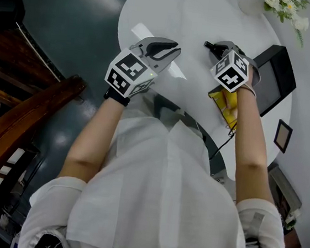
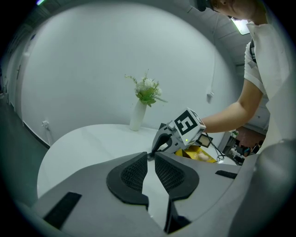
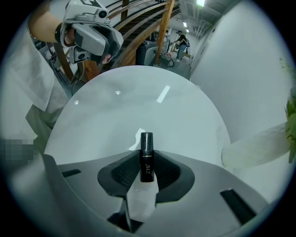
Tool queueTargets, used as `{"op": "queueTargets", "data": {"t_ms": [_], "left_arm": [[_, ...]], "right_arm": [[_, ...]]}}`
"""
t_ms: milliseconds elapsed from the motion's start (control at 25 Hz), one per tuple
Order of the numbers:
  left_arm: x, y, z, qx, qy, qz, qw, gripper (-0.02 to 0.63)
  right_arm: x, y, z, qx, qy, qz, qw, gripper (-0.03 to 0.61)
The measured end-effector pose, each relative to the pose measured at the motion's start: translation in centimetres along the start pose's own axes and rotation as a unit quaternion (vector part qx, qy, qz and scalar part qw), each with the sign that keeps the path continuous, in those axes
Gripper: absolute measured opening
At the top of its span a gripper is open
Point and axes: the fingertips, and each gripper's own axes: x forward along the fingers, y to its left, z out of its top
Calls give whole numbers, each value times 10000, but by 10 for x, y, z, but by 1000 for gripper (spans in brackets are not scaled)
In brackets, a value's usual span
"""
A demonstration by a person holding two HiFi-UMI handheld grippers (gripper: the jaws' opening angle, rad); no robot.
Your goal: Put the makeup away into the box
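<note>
A small black lipstick tube (image 3: 146,144) with white print stands between the pads of my right gripper (image 3: 146,156), which is shut on it and points steeply down at the white round table (image 3: 138,102). In the head view the right gripper (image 1: 219,47) holds the tube (image 1: 209,45) over the table, left of the black box (image 1: 282,58) that lies open at the table's right edge. My left gripper (image 1: 172,49) hovers over the table's near left part; its jaws (image 2: 151,157) are shut with nothing between them. From the left gripper view I see the right gripper (image 2: 160,143) just ahead.
A yellow packet (image 1: 227,104) lies under my right forearm at the table's near edge. A white vase with flowers (image 2: 138,111) stands at the far side. A white paper scrap (image 3: 135,139) lies below the tube. A small picture frame (image 1: 282,135) and wooden stair rails (image 1: 17,116) are off the table.
</note>
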Motion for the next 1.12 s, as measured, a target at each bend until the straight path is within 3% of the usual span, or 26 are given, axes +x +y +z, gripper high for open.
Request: {"op": "queueTargets", "data": {"t_ms": [240,480,960,1120], "left_arm": [[13,-12,15,193,-27,-250,9995,55],[37,-40,28,445,10,-706,9965,55],[88,-116,38,869,181,-1552,9839,55],[99,-139,36,990,283,-1793,9784,55]], "right_arm": [[-34,-6,3,217,-181,-272,9992,89],[-75,0,-19,696,-256,-528,9958,89],[-112,73,-107,2038,-223,-669,9765,89],[-111,102,-120,2296,-196,-486,9719,89]]}}
